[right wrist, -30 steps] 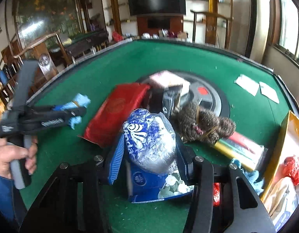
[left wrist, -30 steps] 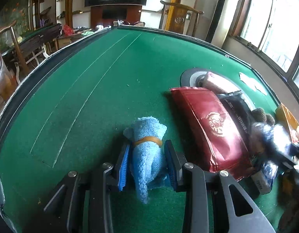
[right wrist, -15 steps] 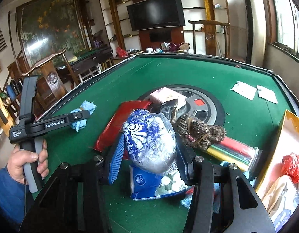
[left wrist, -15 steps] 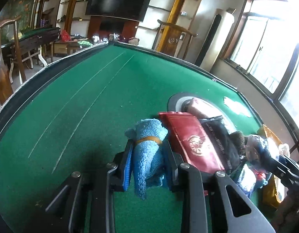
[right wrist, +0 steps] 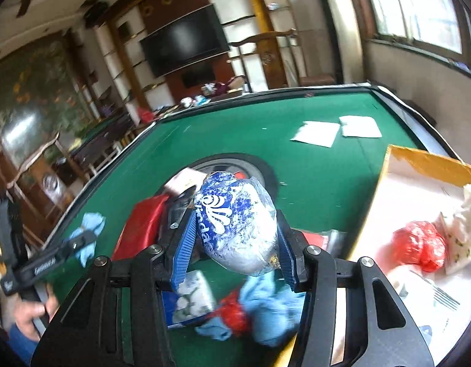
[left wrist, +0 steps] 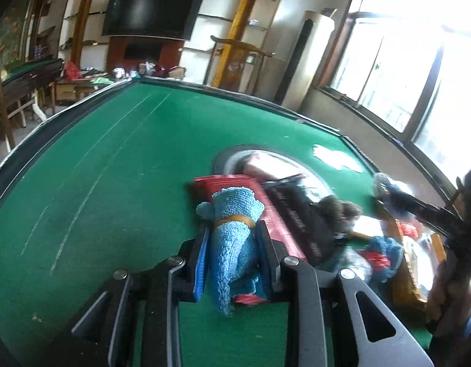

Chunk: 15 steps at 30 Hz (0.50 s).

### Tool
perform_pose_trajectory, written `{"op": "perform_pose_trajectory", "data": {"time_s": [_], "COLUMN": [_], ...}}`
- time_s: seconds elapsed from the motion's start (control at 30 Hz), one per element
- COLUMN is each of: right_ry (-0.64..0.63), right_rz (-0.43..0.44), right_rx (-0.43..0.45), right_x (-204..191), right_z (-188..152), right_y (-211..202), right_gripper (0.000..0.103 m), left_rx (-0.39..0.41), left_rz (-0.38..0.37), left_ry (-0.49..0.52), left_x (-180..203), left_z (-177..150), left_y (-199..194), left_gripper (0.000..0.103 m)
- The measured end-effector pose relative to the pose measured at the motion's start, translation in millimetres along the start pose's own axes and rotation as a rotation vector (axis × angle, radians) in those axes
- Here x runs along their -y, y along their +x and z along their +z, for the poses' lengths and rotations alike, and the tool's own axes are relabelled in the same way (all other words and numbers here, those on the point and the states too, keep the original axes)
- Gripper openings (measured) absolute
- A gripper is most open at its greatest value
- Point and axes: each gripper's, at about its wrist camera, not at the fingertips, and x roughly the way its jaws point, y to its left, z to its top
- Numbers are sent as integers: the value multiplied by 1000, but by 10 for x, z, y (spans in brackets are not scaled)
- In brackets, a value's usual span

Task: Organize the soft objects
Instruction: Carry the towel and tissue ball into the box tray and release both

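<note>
Left gripper (left wrist: 232, 244): closed on a blue towel (left wrist: 232, 229) bound by a tan band, held above the green bench (left wrist: 113, 183).
Right gripper (right wrist: 235, 244): clamped on a blue-and-white foil bag (right wrist: 235, 223), held above the clutter.
Towel: in front of a red pouch (left wrist: 275, 223), just left of a black pouch (left wrist: 299, 217).
Pile: tissue pack (right wrist: 189, 302), blue cloth (right wrist: 272, 309) and a red item lie under the bag.
Box (right wrist: 419, 189): yellow-walled, at right, holding a red bag (right wrist: 419, 244).
Papers (right wrist: 318, 133): 2 white sheets on the far bench.
</note>
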Motion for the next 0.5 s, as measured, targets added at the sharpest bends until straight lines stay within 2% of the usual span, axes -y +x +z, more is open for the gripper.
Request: {"op": "perform_pose_trajectory", "data": {"time_s": [0.2,0.33,0.43,0.5], "right_ry": [143,275,394,475], "right_rz": [-61,-123,-167,-162], "right_rx": [44,55,25,9], "right_x": [418,897,1340,1594], "right_z": [141,203,182,140], "right_y": [-243,-392,-414,-410], "right_gripper": [49,49,48,48], "left_rx": [-4,-41,-83,-116], "left_rz": [-92,-207,-305,-361], "left_ry": [81,158,204,238], "left_x": [532,1105,1557,1888], "left_z": [9,6,-32,-76], "left_y": [-22,52,134,209], "left_gripper": [28,28,28,28]}}
